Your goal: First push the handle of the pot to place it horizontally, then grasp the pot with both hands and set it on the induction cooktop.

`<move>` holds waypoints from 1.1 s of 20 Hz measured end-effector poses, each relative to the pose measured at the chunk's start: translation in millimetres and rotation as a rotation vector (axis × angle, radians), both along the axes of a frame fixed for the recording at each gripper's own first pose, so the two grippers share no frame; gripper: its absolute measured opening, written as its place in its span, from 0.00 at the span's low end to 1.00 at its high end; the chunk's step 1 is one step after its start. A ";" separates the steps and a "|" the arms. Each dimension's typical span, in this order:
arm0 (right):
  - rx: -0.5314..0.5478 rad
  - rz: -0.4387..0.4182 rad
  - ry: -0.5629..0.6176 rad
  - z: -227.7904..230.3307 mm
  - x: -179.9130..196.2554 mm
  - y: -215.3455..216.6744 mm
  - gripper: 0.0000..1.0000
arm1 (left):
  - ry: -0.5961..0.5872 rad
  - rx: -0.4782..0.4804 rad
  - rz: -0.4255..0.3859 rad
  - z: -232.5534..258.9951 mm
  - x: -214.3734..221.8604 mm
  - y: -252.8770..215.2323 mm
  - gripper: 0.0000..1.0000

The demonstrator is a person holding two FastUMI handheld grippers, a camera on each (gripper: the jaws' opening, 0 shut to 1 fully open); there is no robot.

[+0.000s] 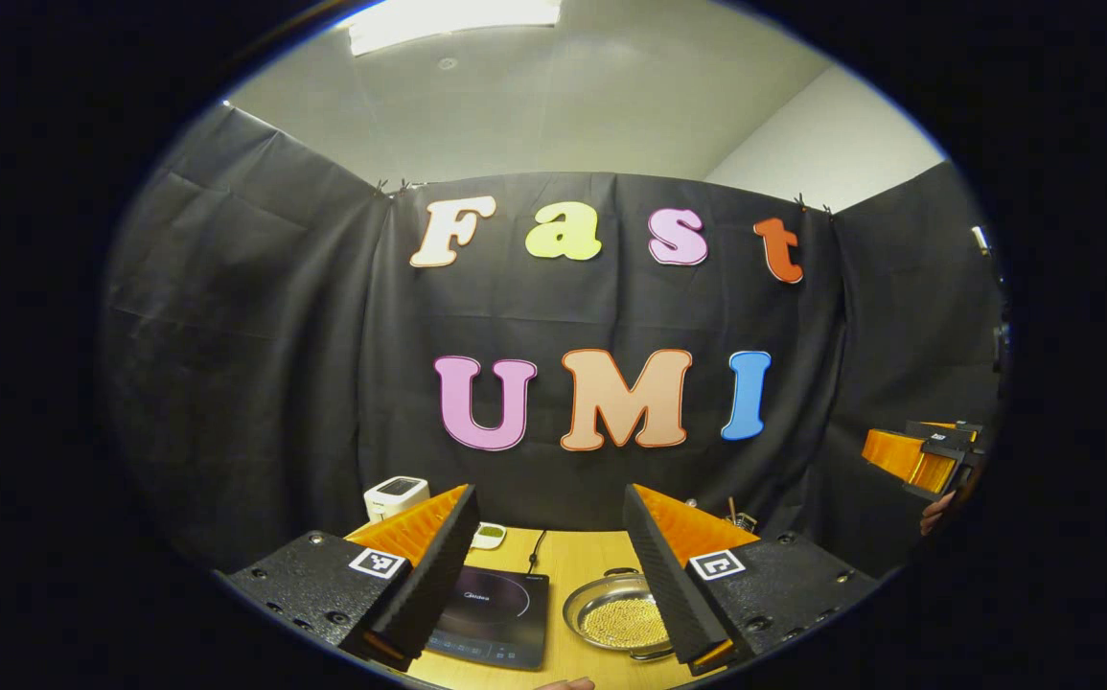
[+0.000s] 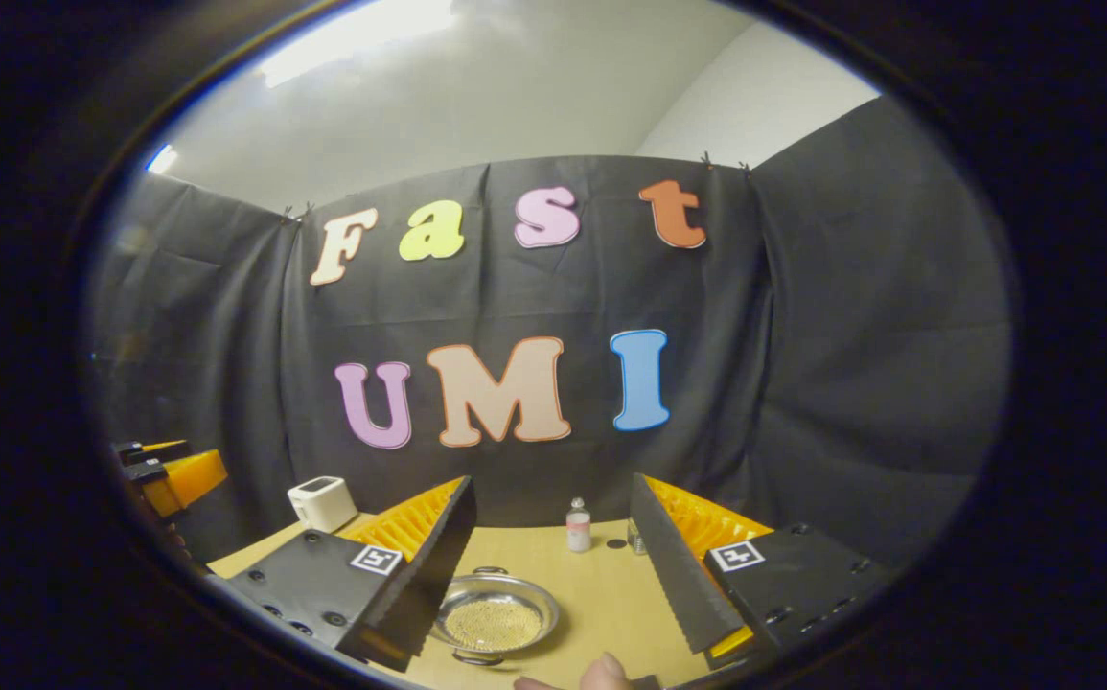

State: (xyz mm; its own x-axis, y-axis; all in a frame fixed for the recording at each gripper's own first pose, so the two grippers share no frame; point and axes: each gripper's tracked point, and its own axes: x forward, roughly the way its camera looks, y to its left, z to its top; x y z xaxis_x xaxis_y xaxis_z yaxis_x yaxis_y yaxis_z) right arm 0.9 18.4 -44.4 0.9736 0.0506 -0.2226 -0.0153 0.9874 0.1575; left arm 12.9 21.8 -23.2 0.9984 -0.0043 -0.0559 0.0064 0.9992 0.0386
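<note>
In the left gripper view, your left gripper [image 1: 545, 575] stands with its fingers spread wide and nothing between them, raised above the wooden table [image 1: 580, 563]. Taking the pot [image 1: 618, 616] as the reference: it sits on the table, a shallow metal pan with yellowish grains inside, one small loop handle visible at its far rim. The induction cooktop [image 1: 495, 613] lies just beside the pot, apart from it, with its cord running away toward the wall. Beyond the cooktop, farther from the pot, stands a small white appliance [image 1: 396, 495]. Well off to the other side of the pot, your right gripper [image 1: 927, 458] is held up in the air; its opening I cannot tell from here.

In the right gripper view, your right gripper [image 2: 553, 580] is likewise wide apart and empty, above the table. The pot [image 2: 495, 613] sits between its fingers, near the left one, loop handles at near and far rims. Behind the pot stands a small bottle [image 2: 578, 526]. Your left gripper [image 2: 170, 474] hangs well beyond the pot.
</note>
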 end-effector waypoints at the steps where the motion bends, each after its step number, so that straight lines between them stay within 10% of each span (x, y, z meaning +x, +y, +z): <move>1: 0.005 0.003 0.003 -0.2 0.2 1.5 0.96 | 0.004 0.001 -0.002 -0.7 -0.5 0.1 0.87; 22: 0.131 0.219 0.185 -80.8 1.5 56.3 0.82 | 0.122 0.019 0.084 -45.8 -8.6 4.0 0.92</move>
State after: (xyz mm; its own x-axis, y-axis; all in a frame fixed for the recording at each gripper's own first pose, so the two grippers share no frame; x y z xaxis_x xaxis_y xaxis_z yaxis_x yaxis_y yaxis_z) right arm 2.4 74.7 -125.1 0.8799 0.2942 -0.3731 -0.1843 0.9351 0.3028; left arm 4.2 25.8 -69.0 0.9811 0.0813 -0.1758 -0.0715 0.9956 0.0611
